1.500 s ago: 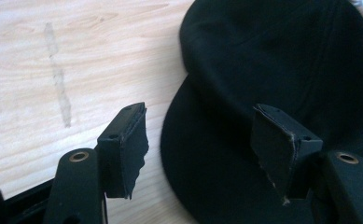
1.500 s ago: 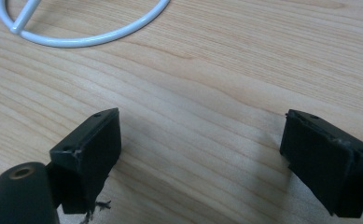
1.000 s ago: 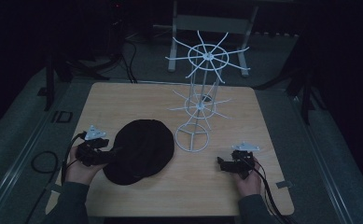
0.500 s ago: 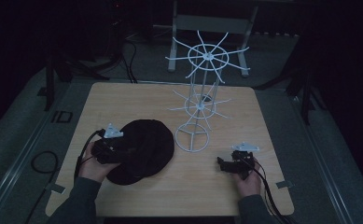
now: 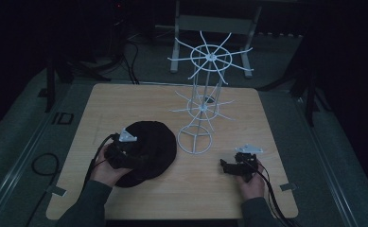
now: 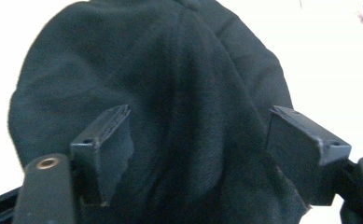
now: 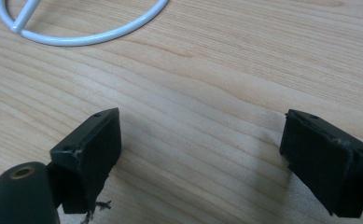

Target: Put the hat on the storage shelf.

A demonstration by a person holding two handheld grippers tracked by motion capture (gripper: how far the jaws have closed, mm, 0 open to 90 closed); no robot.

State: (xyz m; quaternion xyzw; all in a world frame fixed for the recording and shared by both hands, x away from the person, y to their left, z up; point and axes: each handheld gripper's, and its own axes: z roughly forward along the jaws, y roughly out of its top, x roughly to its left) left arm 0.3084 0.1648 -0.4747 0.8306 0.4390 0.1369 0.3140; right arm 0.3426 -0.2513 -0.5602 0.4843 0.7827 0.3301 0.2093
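Note:
A black soft hat (image 5: 149, 142) lies on the wooden table (image 5: 125, 101), left of a white wire rack (image 5: 203, 99). My left gripper (image 5: 136, 153) rests over the hat's near-left part. In the left gripper view its jaws stand wide apart (image 6: 198, 126), a raised fold of the hat (image 6: 170, 93) lies between them, and they have just been opening. My right gripper (image 5: 225, 166) sits low on the table at the right. Its jaws (image 7: 200, 126) are open over bare wood, just short of the rack's round base ring (image 7: 81, 32).
The rack has two tiers of spokes and its base ring (image 5: 195, 140) stands beside the hat's right edge. Cables trail off the table's near edge from both hands. Beyond the far edge a white frame (image 5: 214, 23) stands on the dark floor.
My left hand has slid right, from the hat's left edge onto the hat. The right hand has stayed where it was.

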